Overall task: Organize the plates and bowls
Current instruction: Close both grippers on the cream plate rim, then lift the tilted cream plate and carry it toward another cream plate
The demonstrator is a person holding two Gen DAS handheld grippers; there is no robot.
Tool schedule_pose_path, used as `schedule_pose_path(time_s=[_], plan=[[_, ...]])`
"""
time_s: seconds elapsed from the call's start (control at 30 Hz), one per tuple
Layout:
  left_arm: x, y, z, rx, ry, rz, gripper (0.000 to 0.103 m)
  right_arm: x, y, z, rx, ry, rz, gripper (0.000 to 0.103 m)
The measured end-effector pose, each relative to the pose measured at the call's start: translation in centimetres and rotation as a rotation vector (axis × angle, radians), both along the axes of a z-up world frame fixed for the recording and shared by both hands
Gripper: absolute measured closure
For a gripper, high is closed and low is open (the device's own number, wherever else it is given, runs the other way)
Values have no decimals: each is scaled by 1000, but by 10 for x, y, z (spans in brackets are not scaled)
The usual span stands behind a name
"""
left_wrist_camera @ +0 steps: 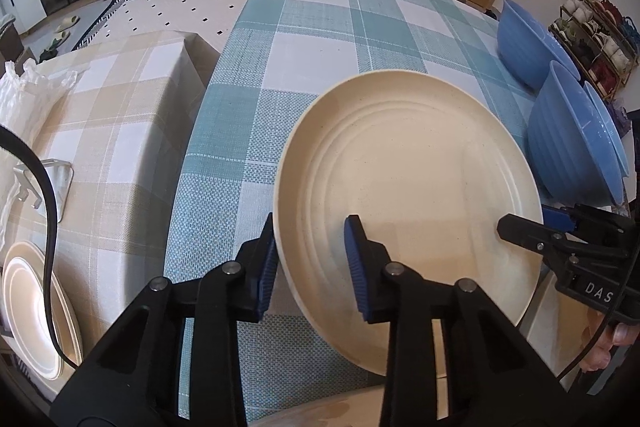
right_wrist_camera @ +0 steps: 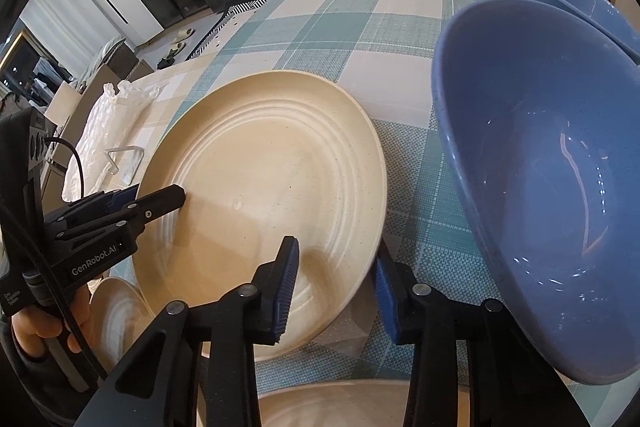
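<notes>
A cream ridged plate (left_wrist_camera: pixel 408 187) is held tilted above the teal checked table (left_wrist_camera: pixel 320 27); it also shows in the right wrist view (right_wrist_camera: pixel 272 167). My left gripper (left_wrist_camera: pixel 312 263) straddles its left rim, jaws around the rim with a gap showing. My right gripper (right_wrist_camera: pixel 334 287) straddles the opposite rim the same way; it shows in the left wrist view (left_wrist_camera: pixel 532 227). Blue bowls (left_wrist_camera: pixel 576 139) stand at the right; the nearest blue bowl (right_wrist_camera: pixel 540 167) sits just right of my right gripper.
A second cream plate (left_wrist_camera: pixel 32 307) lies on the beige checked table (left_wrist_camera: pixel 120 99) at the left, beside a white plastic bag (left_wrist_camera: pixel 28 95) and a clear stand (left_wrist_camera: pixel 48 179). Another cream plate (right_wrist_camera: pixel 340 403) lies below the grippers. A shoe rack (left_wrist_camera: pixel 592 35) stands at the far right.
</notes>
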State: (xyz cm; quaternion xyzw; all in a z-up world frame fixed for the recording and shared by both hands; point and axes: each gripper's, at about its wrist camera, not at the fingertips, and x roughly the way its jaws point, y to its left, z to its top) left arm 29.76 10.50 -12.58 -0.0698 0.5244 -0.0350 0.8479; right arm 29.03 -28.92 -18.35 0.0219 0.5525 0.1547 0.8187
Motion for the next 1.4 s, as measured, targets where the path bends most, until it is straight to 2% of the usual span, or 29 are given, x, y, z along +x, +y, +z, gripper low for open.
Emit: schedule_pose_path(time_s=[0.07, 0.2, 0.43, 0.67, 1.17, 1.4], plan=[[1, 1, 1, 6, 4, 21, 79, -2, 2, -1, -35, -16, 14, 75], [1, 5, 1, 5, -10, 44, 83, -7, 9, -1, -97, -55, 61, 77], [-6, 7, 8, 11, -37, 43, 86, -5, 6, -1, -80, -43, 28, 78], [-16, 18, 28, 5, -87, 67, 89, -10, 12, 12, -57, -83, 45, 78], [-58, 24, 85, 34, -185, 110, 89, -41, 25, 61, -38, -206, 97, 78], [-82, 13, 111, 58, -232, 104, 89, -59, 22, 81, -24, -224, 105, 78]])
